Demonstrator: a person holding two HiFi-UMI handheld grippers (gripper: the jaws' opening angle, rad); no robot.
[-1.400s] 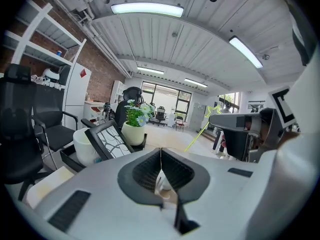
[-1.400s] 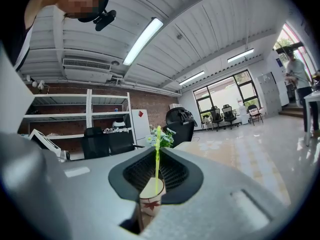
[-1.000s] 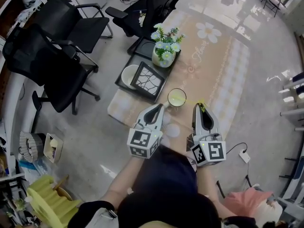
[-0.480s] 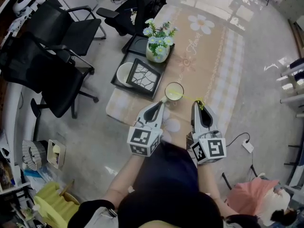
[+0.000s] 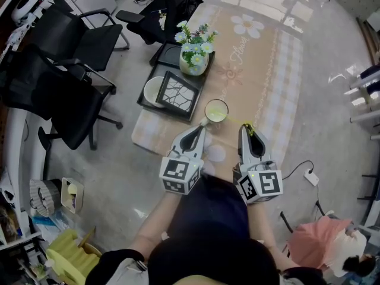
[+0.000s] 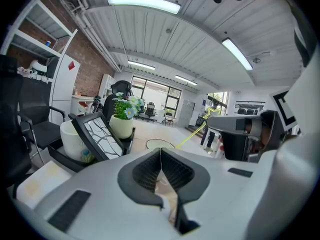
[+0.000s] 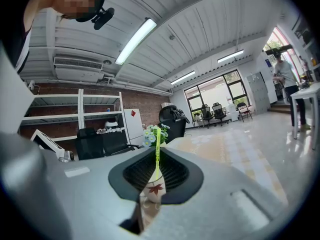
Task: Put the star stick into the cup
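A cup (image 5: 216, 110) with a pale yellow-green inside stands on the beige flower-print table (image 5: 264, 82); in the left gripper view its rim (image 6: 160, 144) lies just ahead of the jaws. The thin yellow star stick (image 5: 236, 124) is pinched in my right gripper (image 5: 244, 129), which is shut on it, and its free end points left towards the cup. The left gripper view shows the stick (image 6: 192, 134) slanting down from that gripper. In the right gripper view the stick (image 7: 157, 149) rises upright between the pads. My left gripper (image 5: 200, 130) sits shut just beside the cup, with nothing seen between its jaws.
Behind the cup a black tray (image 5: 149, 107) carries a white bowl (image 5: 154, 90), a framed branch-pattern picture (image 5: 176, 92) and a flower pot (image 5: 193, 55). Black office chairs (image 5: 56, 82) stand to the left. A white power strip (image 5: 308, 190) lies on the floor at the right.
The head view has drifted a little, so everything sits slightly higher in it. Both grippers keep their places beside the cup, the stick still in the right one.
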